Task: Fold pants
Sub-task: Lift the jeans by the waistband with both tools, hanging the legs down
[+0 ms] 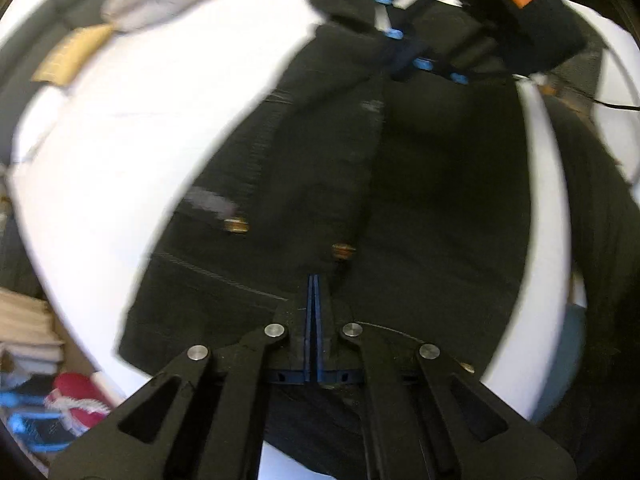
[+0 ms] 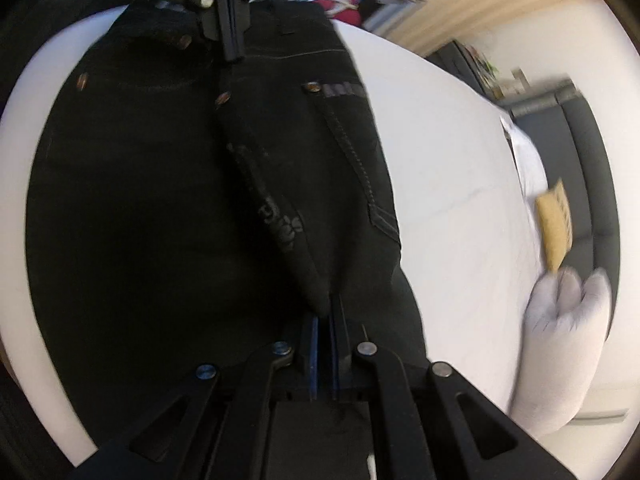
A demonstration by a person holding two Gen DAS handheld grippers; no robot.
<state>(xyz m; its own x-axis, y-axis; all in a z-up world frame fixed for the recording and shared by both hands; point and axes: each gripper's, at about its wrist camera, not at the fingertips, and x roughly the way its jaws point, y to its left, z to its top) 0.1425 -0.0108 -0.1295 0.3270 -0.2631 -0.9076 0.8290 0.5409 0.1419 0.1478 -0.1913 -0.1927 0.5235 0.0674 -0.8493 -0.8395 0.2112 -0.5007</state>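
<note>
The pants, black with copper rivets, lie spread over a white bed, their waist end gathered into a raised fold that runs between the two grippers. The left gripper is pinched tight on one end of that fold, just beside a rivet, its blue pads pressed together with cloth caught at the tips. The right gripper is clamped on the fold's other end, narrow, with dark fabric wedged between its pads. Each gripper faces the other across the pants: from the left wrist the right one shows at the far edge of the cloth, and from the right wrist the left one bites the waistband. Past the pants, on the bed's far side, a white pillow rests near a tan cushion. Off the bed's corner nearest the left gripper sits a red bundle. Both views are motion-blurred.
</note>
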